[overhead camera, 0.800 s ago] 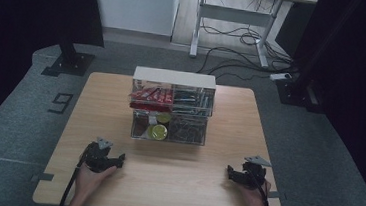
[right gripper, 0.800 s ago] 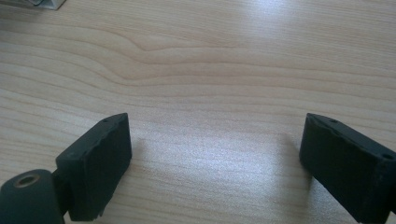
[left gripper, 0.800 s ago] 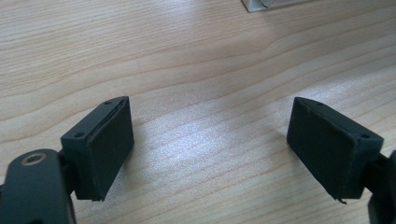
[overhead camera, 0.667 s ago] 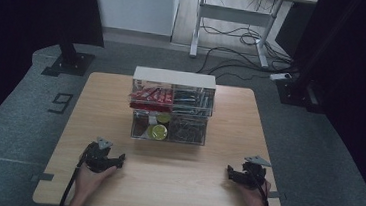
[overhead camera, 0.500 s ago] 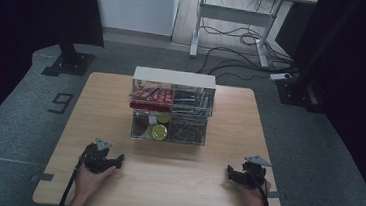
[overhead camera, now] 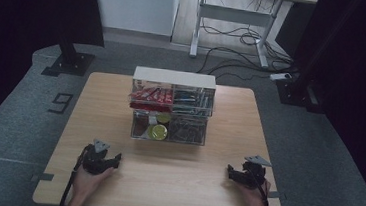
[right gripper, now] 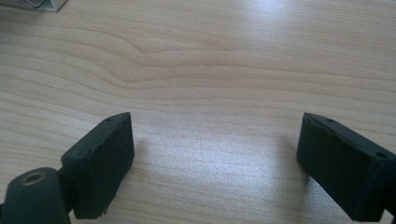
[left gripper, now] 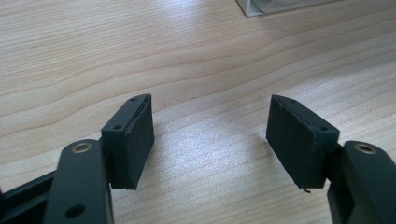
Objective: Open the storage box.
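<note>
- Grey carpet runs under a pale wooden table [overhead camera: 164, 176], with a white desk frame and a tangle of cables by the far wall and dark curtains at both sides.
- At the middle of the table, toward its far edge, stands a clear plastic drawer cabinet [overhead camera: 171, 107] with a white top, two rows of compartments stacked.
- Its upper left compartment holds red items [overhead camera: 150, 96]; the upper right holds dark, thin pieces I cannot make out.
- In the lower row, a round yellow-green lid [overhead camera: 157, 131] sits just left of the centre divider, and a grey-brown jumble fills the lower right.
- The left gripper [overhead camera: 108, 160] rests near the table's near-left corner, held in the person's left hand [overhead camera: 87, 180], pointing toward the middle of the table.
- From the left gripper view, its two black pads [left gripper: 135, 140] stand spread apart over bare wood, nothing between them; a corner of the cabinet's base shows at the top edge.
- The right gripper [overhead camera: 232, 173] lies near the near-right corner in the right hand [overhead camera: 253, 194], aimed inward toward the left.
- From the right gripper view, its pads [right gripper: 105, 161] are likewise wide apart with only wood grain between them.
- Both grippers sit well apart from the cabinet and from each other, each with a grey three-cornered plate on top.
</note>
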Demonstrator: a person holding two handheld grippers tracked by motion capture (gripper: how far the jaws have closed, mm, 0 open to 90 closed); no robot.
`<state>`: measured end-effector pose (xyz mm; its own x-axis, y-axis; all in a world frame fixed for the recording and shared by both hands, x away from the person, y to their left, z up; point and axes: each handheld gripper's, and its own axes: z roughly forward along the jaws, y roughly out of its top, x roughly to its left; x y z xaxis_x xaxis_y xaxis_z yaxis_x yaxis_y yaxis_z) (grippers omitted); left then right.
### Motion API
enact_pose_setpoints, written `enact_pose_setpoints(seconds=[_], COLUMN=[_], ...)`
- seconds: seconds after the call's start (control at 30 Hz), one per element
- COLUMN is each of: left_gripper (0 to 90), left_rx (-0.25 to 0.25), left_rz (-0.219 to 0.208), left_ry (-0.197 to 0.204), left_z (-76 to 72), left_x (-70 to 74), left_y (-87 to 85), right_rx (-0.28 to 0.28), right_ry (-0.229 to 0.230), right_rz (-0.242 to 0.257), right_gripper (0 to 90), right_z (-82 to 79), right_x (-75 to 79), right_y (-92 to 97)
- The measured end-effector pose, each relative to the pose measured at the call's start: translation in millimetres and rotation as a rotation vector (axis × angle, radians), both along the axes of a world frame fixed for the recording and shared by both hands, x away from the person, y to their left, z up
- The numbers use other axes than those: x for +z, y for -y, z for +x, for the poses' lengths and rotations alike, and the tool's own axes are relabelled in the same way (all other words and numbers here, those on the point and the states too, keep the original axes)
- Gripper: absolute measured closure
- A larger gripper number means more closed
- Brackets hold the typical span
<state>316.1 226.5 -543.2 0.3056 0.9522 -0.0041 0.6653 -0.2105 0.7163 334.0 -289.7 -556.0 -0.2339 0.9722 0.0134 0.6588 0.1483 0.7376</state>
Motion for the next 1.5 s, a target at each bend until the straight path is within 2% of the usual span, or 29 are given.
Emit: enact_pose_setpoints(seconds=[0.2,0.37,0.63,0.67,0.83,1.03,1.17,1.5], left_gripper=[37.4,43.3,59.1,61.2,69.5,80.0,87.3,90.0], left_rx=[0.012,0.034,0.047,0.048,0.047,0.052,0.036,0.006], left_rz=[-0.017,-0.039,-0.053,-0.061,-0.079,-0.11,-0.109,-0.12], left_ry=[0.01,0.029,0.026,0.043,0.072,0.081,0.086,0.114], left_z=[-2.1,-5.7,-9.4,-11.2,-15.8,-20.2,-22.1,-28.2], left_x=[2.4,10.0,12.4,15.4,24.5,32.1,34.3,49.7], left_y=[-3.8,-8.8,-7.8,-8.2,-12.2,-17.1,-15.5,-8.8], right_rx=[-0.002,-0.003,-0.005,-0.006,-0.006,-0.007,-0.006,-0.006], right_ry=[0.001,0.002,0.002,0.002,0.003,0.002,0.002,0.003], right_rz=[0.0,0.0,0.001,0.001,0.001,0.001,0.002,0.002], right_gripper=[11.9,12.3,12.6,12.7,12.9,13.0,13.1,13.4], right_z=[-0.1,0.0,0.1,0.1,0.1,0.1,0.3,0.3], right_x=[0.0,0.1,0.2,0.2,0.1,0.2,0.2,0.2], right_y=[0.2,0.2,0.2,0.2,0.3,0.2,0.3,0.3])
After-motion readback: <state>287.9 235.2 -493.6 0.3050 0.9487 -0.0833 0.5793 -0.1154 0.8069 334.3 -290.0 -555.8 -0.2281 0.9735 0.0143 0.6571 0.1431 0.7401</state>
